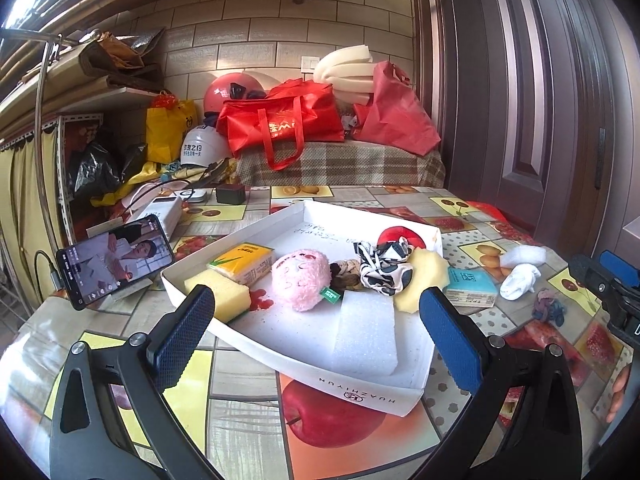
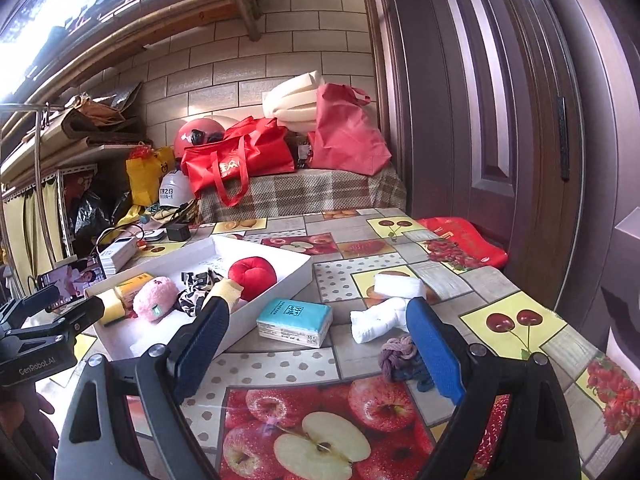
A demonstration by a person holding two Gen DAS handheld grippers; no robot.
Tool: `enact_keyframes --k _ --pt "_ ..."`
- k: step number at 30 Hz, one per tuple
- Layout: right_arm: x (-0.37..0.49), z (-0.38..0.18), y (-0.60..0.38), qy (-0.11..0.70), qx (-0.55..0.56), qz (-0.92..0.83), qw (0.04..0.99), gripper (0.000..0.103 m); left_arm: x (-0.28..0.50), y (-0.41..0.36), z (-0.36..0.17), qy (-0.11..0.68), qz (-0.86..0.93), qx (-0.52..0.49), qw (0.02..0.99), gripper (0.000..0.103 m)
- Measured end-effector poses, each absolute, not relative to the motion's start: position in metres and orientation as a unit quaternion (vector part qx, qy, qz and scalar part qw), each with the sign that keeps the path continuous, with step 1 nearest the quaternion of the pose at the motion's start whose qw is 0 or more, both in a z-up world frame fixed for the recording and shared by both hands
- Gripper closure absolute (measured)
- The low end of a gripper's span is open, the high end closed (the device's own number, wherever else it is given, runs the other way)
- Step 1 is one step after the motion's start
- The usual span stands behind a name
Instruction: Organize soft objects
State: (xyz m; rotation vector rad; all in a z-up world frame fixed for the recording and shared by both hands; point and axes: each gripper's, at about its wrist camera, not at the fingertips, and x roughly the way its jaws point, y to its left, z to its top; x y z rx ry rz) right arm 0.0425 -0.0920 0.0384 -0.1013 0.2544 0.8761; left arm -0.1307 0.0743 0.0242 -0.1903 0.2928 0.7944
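The left gripper (image 1: 316,322) hangs spread wide over the white box (image 1: 360,394), which holds a yellow sponge (image 1: 224,294), pink plush (image 1: 301,280) and foam slab (image 1: 366,336). Right of the box, on the tablecloth (image 2: 280,364), lie a teal tissue pack (image 2: 296,320), white socks (image 2: 378,322) and a purple scrunchie (image 2: 398,354); above them the right gripper (image 2: 320,346) is also spread, grasping nothing.

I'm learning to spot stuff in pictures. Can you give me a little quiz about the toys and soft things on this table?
1. True or false: the pink plush lies inside the white box.
2. Which of these lies on the tablecloth, outside the box? A) the red plush apple B) the blue tissue pack C) the yellow sponge
3. Fill in: the right gripper has its fingers spread and holds ____.

Key
1. True
2. B
3. nothing; the white sock and the purple knotted cloth lie on the table ahead of it.
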Motion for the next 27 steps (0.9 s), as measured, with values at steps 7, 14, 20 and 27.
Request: enact_keyframes --k 7,14,20,27 --pt "0.0455 0.0368 -0.0879 0.135 -0.059 0.421 0.895 0.0 -0.1306 0.0759 0.0236 0.143 0.386 -0.097 0.906 0.0" --pt "0.044 0.0374 -0.0882 0.13 -0.06 0.417 0.897 0.0 -0.1299 0.0762 0.0229 0.146 0.386 -0.1 0.906 0.0" --pt "0.0436 0.0384 -0.0905 0.129 -0.054 0.414 0.9 0.0 -0.1303 0.0769 0.0228 0.147 0.386 -0.098 0.905 0.0" --pt "0.0424 0.0387 -0.0912 0.128 -0.054 0.413 0.9 0.0 -0.1299 0.0771 0.0227 0.147 0.389 -0.098 0.904 0.0"
